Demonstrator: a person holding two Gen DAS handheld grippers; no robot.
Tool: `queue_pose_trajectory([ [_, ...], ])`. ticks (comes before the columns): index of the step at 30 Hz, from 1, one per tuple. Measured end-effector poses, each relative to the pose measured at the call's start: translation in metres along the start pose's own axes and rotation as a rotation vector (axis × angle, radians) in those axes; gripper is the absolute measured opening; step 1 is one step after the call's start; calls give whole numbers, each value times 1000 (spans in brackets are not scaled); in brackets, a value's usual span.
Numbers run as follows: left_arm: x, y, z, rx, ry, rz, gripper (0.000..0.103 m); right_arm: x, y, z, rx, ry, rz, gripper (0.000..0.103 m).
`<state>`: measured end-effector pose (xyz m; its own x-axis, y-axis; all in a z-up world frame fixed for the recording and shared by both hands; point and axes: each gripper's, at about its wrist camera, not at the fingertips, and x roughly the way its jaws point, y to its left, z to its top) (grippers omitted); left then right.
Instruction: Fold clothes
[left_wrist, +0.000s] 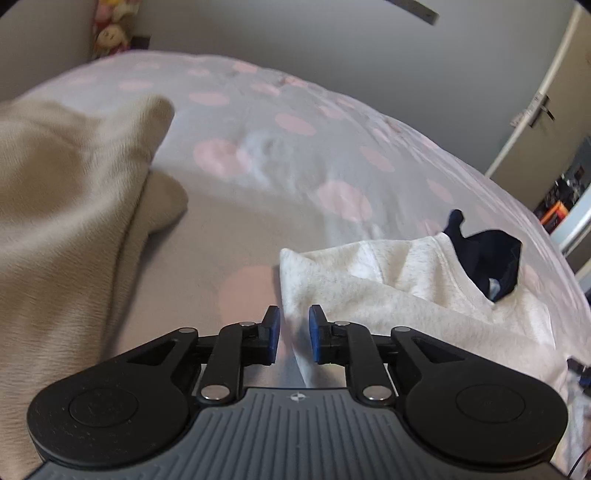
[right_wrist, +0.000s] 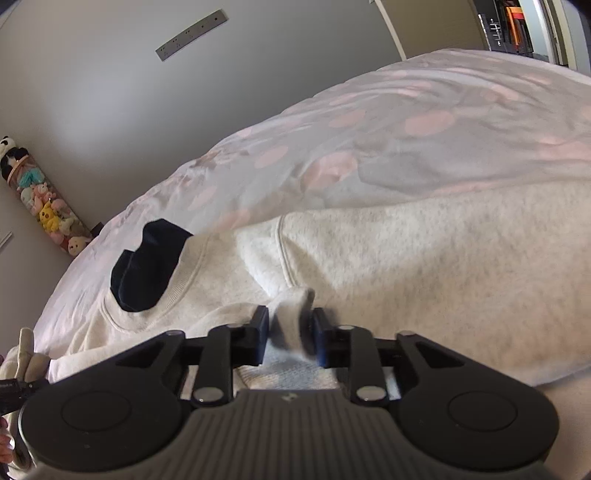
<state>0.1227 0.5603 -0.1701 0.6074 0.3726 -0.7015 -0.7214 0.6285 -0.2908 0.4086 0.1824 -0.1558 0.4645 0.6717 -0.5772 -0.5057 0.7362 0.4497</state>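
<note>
A pale heather-grey sweatshirt (left_wrist: 406, 295) lies spread on the bed, and fills the right wrist view (right_wrist: 424, 277). A dark navy garment (left_wrist: 487, 258) sits in its neck opening (right_wrist: 147, 266). My left gripper (left_wrist: 293, 334) is at the sweatshirt's left edge. That thin edge runs through the gap between its blue pads (left_wrist: 274, 330), which stand apart from it. My right gripper (right_wrist: 290, 338) is open around a raised fold of the sweatshirt, and the pads are not pressing it. A beige fleece garment (left_wrist: 66, 206) lies at the left.
The bed has a white duvet with pink dots (left_wrist: 295, 129) that stretches far behind the clothes (right_wrist: 406, 129). Plush toys (right_wrist: 48, 206) stand against the wall at the bed's far corner. A door with a handle (left_wrist: 535, 110) and shelves (right_wrist: 509, 22) are beyond the bed.
</note>
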Motion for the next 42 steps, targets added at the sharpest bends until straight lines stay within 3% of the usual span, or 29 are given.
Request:
queue_pose_trajectory([
  [5,-41,-20,-22,137,-18,15,24,-23,2,-3,6,20,-29,33],
  [9,-64,-43,-52,296,-12,51,45,-44,0,-9,30,35,-42,35],
  [14,-81,-70,-99,505,1,91,58,-66,-5,-20,83,54,-32,42],
  [17,-75,-84,-118,607,18,158,60,-69,-9,-23,114,62,-25,43],
  [21,-58,-94,-122,641,-1,242,60,-58,-18,-27,182,88,11,44],
  [23,-50,-96,-120,642,-1,283,59,-50,-25,-28,225,99,42,45],
  [26,-39,-96,-117,635,0,332,47,-38,-34,-30,291,110,90,46],
  [29,-35,-94,-114,599,4,325,23,-26,-44,-33,368,122,138,45],
  [30,-35,-95,-114,594,1,313,13,-24,-46,-34,381,121,146,39],
  [32,-37,-101,-116,620,-31,338,12,-20,-49,-34,393,116,160,35],
  [35,-45,-100,-113,597,-76,353,10,-19,-50,-34,396,118,174,17],
  [38,-54,-82,-101,452,-110,328,10,-21,-45,-35,413,139,209,13],
  [42,-59,-40,-89,103,-94,221,10,-23,-25,-36,397,180,283,12],
])
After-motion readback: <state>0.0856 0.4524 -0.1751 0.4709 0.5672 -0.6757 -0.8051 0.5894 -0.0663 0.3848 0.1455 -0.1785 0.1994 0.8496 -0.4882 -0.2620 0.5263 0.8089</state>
